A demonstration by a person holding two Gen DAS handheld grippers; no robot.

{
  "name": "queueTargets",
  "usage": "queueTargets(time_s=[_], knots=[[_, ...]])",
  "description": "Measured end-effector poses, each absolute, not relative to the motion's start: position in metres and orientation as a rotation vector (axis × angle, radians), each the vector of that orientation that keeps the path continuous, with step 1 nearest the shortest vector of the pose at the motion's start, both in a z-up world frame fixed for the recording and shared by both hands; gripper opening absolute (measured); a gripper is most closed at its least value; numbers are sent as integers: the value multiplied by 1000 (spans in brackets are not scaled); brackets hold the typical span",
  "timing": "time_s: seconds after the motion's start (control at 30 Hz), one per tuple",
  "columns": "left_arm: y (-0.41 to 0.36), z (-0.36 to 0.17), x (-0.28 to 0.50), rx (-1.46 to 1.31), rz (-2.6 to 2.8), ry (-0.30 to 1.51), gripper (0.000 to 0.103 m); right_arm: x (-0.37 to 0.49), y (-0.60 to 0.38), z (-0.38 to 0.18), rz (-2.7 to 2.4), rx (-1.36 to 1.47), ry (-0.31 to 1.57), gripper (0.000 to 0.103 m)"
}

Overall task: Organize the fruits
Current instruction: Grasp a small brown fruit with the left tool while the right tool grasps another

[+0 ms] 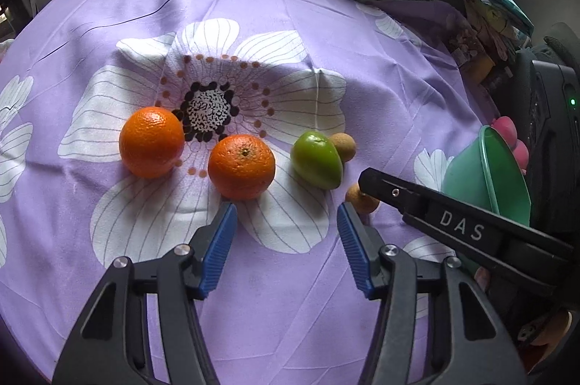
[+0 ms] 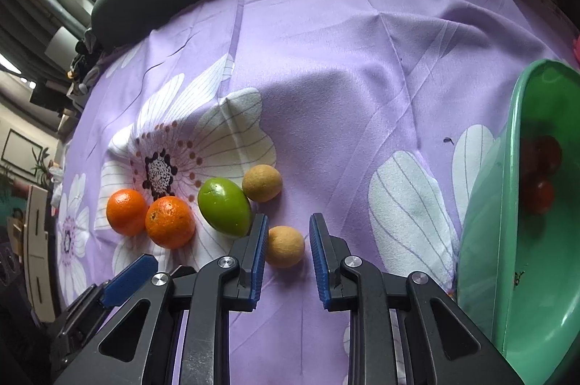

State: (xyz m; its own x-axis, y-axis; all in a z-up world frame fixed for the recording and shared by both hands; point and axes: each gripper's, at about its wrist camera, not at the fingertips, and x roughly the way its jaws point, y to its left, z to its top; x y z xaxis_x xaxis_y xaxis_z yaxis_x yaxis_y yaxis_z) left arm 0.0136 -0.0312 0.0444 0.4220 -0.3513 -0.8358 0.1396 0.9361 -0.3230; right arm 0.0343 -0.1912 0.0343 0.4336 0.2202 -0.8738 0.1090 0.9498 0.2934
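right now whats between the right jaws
A small tan fruit sits between the right gripper's open jaws, on the purple cloth, nearer the left jaw; the right wrist view shows it.

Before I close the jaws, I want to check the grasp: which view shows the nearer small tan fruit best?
The right wrist view: the nearer tan fruit sits unobstructed between open jaws. In the left wrist view, the right gripper's finger partly hides it.

cloth (image 1: 290, 22): purple, white flowers | oranges (image 1: 241, 166): orange | bowl (image 2: 507, 203): green
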Motion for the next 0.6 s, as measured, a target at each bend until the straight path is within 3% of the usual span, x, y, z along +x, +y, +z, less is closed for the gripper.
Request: queueTargets(time_s=[0.23,0.6], knots=[[-52,34,18,-311,-420,1118,54,40,-198,49,77,366,1035,24],[-57,25,27,-407,-426,1132,38,63,-192,34,146,395,1065,24]])
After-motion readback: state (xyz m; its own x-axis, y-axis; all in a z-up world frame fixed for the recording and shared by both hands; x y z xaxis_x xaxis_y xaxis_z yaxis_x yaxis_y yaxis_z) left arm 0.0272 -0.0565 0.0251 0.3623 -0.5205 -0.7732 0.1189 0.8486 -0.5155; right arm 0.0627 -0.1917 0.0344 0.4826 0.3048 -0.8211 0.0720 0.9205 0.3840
